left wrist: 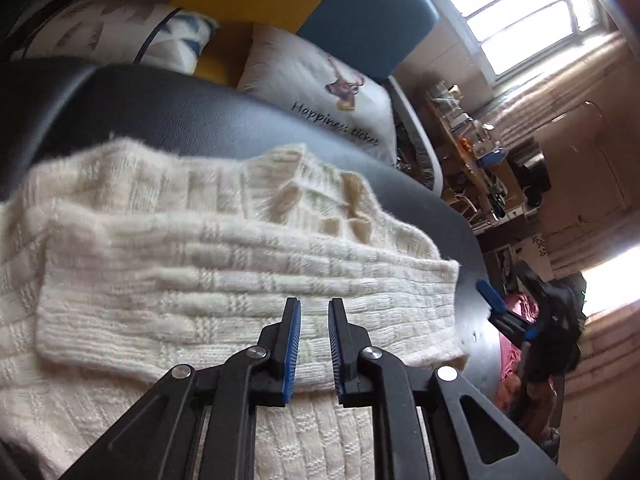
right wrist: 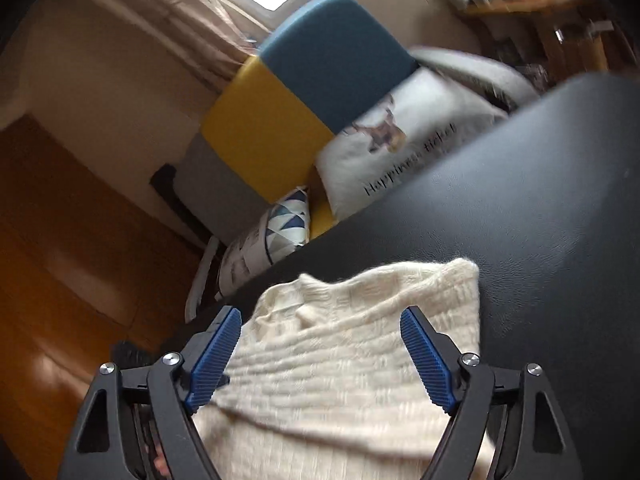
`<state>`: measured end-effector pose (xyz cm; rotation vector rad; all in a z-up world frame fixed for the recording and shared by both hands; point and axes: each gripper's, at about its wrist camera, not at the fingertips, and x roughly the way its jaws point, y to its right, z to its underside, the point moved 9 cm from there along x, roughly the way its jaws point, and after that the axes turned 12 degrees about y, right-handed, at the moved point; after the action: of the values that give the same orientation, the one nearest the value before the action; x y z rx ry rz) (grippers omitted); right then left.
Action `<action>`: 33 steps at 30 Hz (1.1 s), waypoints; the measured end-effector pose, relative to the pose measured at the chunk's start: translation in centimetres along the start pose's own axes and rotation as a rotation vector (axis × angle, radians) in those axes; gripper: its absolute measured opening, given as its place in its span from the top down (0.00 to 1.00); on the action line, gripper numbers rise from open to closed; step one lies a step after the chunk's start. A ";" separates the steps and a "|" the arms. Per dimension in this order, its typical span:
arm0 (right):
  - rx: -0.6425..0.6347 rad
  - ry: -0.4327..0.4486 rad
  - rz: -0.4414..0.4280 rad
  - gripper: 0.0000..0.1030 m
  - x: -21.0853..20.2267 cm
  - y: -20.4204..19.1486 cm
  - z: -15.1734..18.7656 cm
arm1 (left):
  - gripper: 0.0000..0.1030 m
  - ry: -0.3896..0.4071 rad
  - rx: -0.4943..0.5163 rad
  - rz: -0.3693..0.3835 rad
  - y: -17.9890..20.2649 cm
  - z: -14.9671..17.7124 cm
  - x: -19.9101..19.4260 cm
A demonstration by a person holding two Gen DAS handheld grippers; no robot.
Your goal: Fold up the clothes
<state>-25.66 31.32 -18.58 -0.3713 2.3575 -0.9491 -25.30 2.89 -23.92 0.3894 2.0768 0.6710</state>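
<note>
**Ana:** Looking at the left view, the cream knitted sweater (left wrist: 224,264) fills the middle and lower left of the frame, lying on the black padded surface (left wrist: 168,112) with one layer already folded over. The left gripper (left wrist: 314,344) hovers above it, jaws nearly together with a narrow gap and nothing between them.

**Ben:** And the right gripper (right wrist: 320,356)?

**Ana:** Spread wide, released, at the bottom centre of its view, over the sweater's edge. That view is blurred.

**Ben:** What's the risk?

**Ana:** I'd guess the thick knit bunches, so a pinch takes two layers and drags the fold askew. Also, the sweater reaches towards the surface's edge at the lower left of the right view; a tug that way could slide it off.
</note>
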 end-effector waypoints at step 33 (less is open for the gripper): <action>-0.289 -0.231 0.219 0.00 7.0 -2.6 11.4 | 0.76 0.555 -0.855 -0.130 -30.8 6.4 -28.4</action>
<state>-24.36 20.12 -26.22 -0.3069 2.2647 -0.4401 -4.96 -34.18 -26.37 -0.4627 2.0385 1.6165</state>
